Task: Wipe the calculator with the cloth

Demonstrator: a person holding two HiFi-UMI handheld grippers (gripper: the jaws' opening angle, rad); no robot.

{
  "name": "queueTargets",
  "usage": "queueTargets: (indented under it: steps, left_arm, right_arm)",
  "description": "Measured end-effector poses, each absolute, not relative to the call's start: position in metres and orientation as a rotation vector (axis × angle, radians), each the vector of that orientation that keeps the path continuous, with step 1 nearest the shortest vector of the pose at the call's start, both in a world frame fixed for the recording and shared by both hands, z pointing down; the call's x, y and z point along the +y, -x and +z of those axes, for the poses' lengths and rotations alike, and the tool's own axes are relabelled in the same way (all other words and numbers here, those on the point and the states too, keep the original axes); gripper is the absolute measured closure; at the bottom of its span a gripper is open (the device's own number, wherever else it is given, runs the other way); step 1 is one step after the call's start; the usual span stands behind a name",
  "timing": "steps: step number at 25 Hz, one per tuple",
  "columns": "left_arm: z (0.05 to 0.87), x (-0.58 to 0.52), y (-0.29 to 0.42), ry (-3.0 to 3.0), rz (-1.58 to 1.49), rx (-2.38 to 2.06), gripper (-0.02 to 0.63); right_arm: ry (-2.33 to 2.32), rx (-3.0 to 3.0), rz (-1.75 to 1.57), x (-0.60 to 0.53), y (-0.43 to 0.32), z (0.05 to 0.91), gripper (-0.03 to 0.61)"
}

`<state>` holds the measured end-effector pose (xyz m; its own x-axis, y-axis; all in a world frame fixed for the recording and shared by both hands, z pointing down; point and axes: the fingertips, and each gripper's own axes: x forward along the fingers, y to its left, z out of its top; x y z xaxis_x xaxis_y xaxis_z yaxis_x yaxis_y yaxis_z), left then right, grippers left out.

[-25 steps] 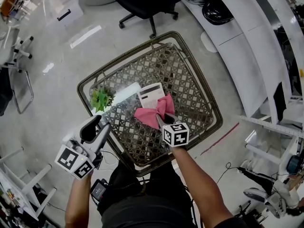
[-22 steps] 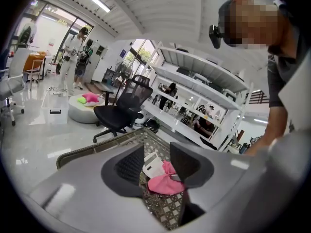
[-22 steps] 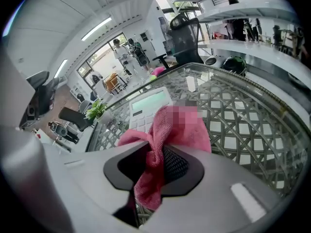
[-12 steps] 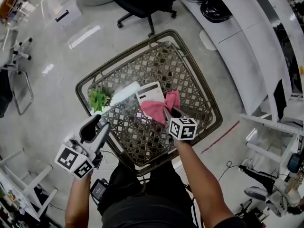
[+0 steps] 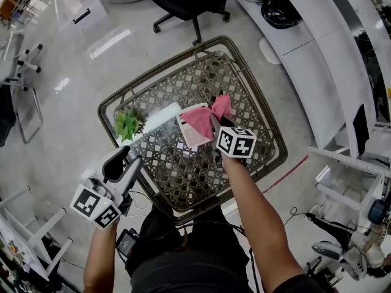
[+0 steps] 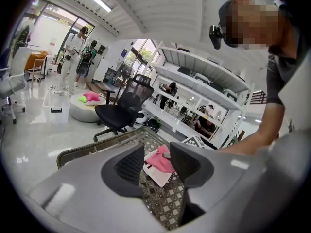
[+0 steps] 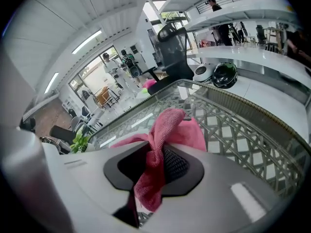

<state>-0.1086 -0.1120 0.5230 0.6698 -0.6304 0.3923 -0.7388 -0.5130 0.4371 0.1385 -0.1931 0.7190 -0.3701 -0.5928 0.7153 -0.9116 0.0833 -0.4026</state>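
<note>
From above, the calculator (image 5: 189,133) lies flat near the middle of the wicker-and-glass counter (image 5: 189,179). Its long axis runs away from the person, leaning slightly sideways. The pink cloth (image 5: 204,116) covers its far end, and the right claw (image 5: 217,122) sits over that end. A small green plant (image 5: 128,124) stands to the left, its pot hard to make out. The left claw (image 5: 131,155) hangs off the counter's near-left edge.

The left gripper view shows that claw's jaws apart and empty, with cloth and calculator on the counter beyond the gap.

The right gripper view shows its jaws clamped on a bunched fold of cloth.
</note>
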Motion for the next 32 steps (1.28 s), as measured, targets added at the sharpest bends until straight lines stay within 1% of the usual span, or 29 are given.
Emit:
queueTargets:
  steps: [9,20,27,32]
  left_arm:
    - [0.526,-0.107,0.125,-2.28,0.237,-1.085,0.417]
    - [0.527,-0.107,0.133,-2.271,0.229,-1.095,0.417]
    - [0.525,-0.111,0.133,-2.279,0.229,-1.096,0.417]
    - [0.522,-0.114,0.13,-2.287,0.228,-1.085,0.417]
  right_arm:
    - [-1.436,-2.091,1.12,-0.222,-0.09,0.706,0.505]
    - [-1.223,-2.175,1.013,-0.199,-0.034,0.707,0.505]
    - [-1.103,-2.162,1.023,-0.147,-0.025,0.721,0.505]
    - [-1.102,-2.112,1.074,-0.11,-0.04,0.732,0.506]
